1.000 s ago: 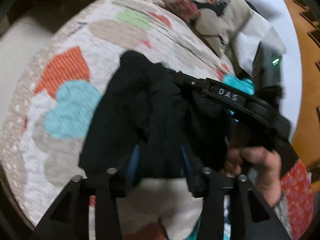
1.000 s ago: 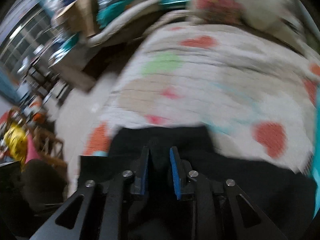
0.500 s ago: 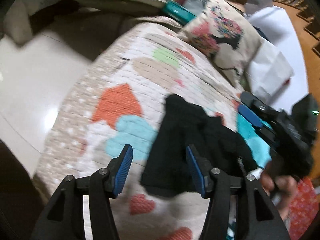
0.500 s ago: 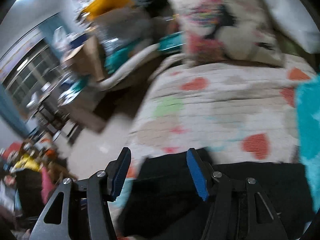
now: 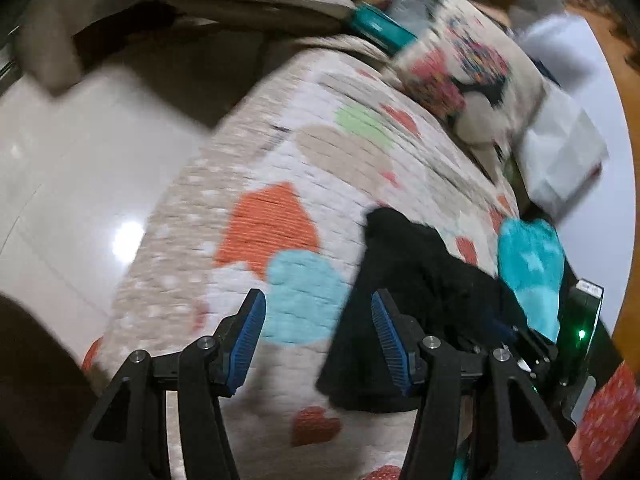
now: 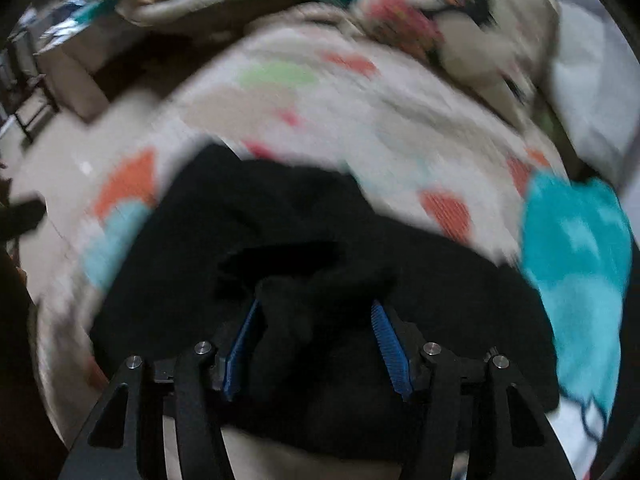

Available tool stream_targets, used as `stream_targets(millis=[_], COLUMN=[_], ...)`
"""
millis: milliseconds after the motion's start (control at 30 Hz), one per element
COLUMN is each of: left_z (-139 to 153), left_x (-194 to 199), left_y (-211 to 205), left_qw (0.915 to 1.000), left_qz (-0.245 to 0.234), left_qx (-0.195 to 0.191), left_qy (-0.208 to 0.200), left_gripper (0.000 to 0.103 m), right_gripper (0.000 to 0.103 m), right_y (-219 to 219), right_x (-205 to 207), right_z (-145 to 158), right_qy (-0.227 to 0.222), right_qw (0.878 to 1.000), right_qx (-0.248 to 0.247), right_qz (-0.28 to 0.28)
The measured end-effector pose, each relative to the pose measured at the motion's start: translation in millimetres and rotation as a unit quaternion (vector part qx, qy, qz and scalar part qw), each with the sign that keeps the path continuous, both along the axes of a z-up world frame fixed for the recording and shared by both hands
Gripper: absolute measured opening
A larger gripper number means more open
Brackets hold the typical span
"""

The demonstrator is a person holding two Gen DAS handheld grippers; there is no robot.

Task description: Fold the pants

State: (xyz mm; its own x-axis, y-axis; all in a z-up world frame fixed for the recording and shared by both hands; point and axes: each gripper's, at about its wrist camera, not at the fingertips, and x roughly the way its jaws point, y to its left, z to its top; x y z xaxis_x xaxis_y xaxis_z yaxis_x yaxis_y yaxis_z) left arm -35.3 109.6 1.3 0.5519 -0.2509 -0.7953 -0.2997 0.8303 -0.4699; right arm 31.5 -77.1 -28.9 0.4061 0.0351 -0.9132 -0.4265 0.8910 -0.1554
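The pants (image 5: 404,280) are lying bunched in a dark heap on the quilt (image 5: 280,168), mostly folded but untidy. The left gripper (image 5: 316,340) is hanging wide and empty; the right gripper (image 6: 316,340), just widened, is straddling a loose fold. Flattening remains.

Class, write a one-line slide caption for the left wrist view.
Open left gripper above a heart-patterned quilt, black pants lying bunched beside it.

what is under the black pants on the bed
The black pants lie on a quilted bedspread with coloured hearts. Its pattern beneath the cloth is covered, so anything else there cannot be seen.
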Motion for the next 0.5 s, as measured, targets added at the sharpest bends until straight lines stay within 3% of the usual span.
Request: stream_targets(millis=[100, 233, 367, 500], left_z=[-13.4, -33.9, -42.0, -47.4], left_x=[13.6, 19.4, 15.4, 14.3], left_y=[-26.3, -44.1, -49.4, -51.5], left_qw=[0.9991, 0.9978, 0.9973, 0.996], left_qz=[-0.039, -0.057, -0.073, -0.087], left_qx=[-0.017, -0.029, -0.003, 0.012], left_qy=[0.006, 0.016, -0.002, -0.017], left_gripper=[0.054, 0.054, 0.054, 0.054], right_gripper=[0.062, 0.062, 0.062, 0.062], right_y=[-38.5, -55.3, -21.4, 35.7], right_x=[-5.1, 0.7, 26.2, 54.4], right_z=[1.3, 23.6, 51.0, 53.0], right_qy=[0.023, 0.022, 0.036, 0.064], right_qw=[0.999, 0.998, 0.99, 0.983], right_qx=[-0.009, 0.037, 0.138, 0.159], right_qz=[-0.041, -0.052, 0.009, 0.066])
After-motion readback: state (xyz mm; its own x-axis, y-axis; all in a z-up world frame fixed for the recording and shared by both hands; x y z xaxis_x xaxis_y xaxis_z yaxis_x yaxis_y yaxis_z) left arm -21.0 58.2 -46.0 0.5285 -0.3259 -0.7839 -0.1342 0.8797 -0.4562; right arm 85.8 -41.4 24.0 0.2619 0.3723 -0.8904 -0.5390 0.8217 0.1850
